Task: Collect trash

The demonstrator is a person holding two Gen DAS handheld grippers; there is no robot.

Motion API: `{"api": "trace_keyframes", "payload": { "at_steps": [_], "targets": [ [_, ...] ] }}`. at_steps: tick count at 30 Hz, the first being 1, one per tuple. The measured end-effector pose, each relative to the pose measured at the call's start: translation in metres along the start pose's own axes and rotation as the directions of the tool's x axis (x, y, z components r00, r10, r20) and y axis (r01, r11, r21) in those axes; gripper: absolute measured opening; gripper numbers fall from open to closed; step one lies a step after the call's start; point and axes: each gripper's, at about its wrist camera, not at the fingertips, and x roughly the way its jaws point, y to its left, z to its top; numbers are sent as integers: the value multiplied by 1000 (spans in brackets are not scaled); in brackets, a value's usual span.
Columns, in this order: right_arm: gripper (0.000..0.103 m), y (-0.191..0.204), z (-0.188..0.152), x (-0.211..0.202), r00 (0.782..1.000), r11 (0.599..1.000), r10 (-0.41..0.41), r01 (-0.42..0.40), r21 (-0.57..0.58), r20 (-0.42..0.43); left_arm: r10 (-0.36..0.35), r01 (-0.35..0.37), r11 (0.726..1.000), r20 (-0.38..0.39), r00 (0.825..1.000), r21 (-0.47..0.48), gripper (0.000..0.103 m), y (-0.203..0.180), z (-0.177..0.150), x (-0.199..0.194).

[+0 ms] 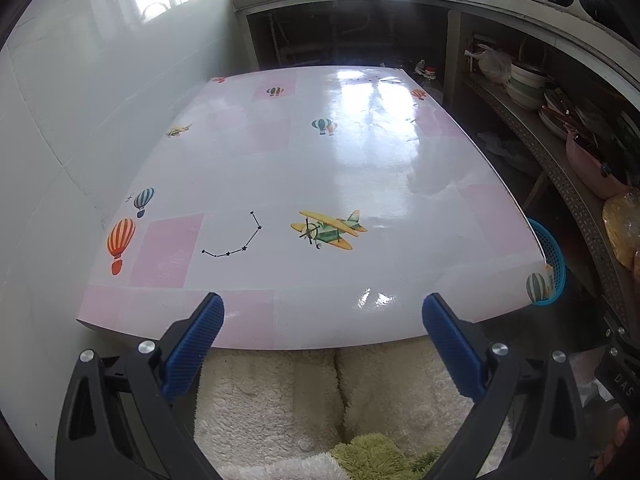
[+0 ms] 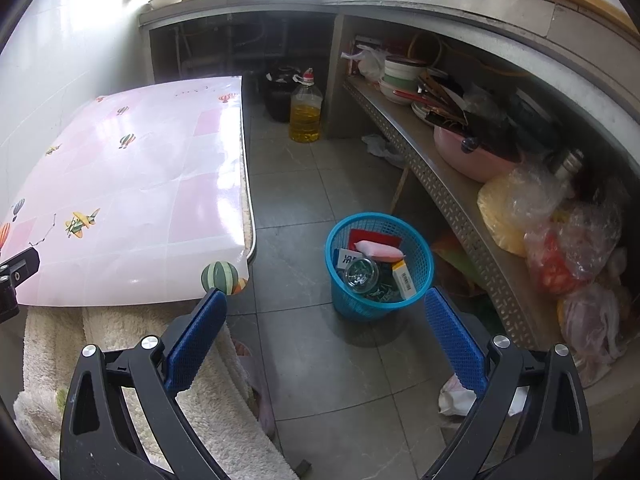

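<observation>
The left tool is held with its blue pads spread wide and nothing between them, poised over the near edge of the table, whose glossy pink-and-white cover printed with balloons and aeroplanes is seen bare. The right tool is likewise spread and empty, held above the tiled floor off the table's near right corner. The blue mesh basket is set on the floor between that corner and the perforated metal shelf. Trash is piled inside the basket: a pink packet, a small box with a barcode, and what may be a round clear lid, though it is too small to be certain. A bottle of yellow oil is stood on the floor beyond the table's far right corner.
</observation>
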Motion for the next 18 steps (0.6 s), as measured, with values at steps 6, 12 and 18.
{"api": "trace_keyframes", "payload": {
  "at_steps": [6, 12, 18],
  "targets": [
    [95, 1, 0, -1, 1000, 1000, -4, 4, -2, 0, -15, 15, 1000, -2, 1000, 5, 97, -2, -1, -1],
    [95, 2, 1, -4, 1000, 1000, -9, 10, -10, 6, -27, 27, 1000, 0, 1000, 12, 97, -5, -2, -3],
    [95, 1, 0, -6, 1000, 1000, -17, 17, -16, 7, -31, 31, 999, 1, 1000, 7, 97, -3, -1, -3]
  ]
}}
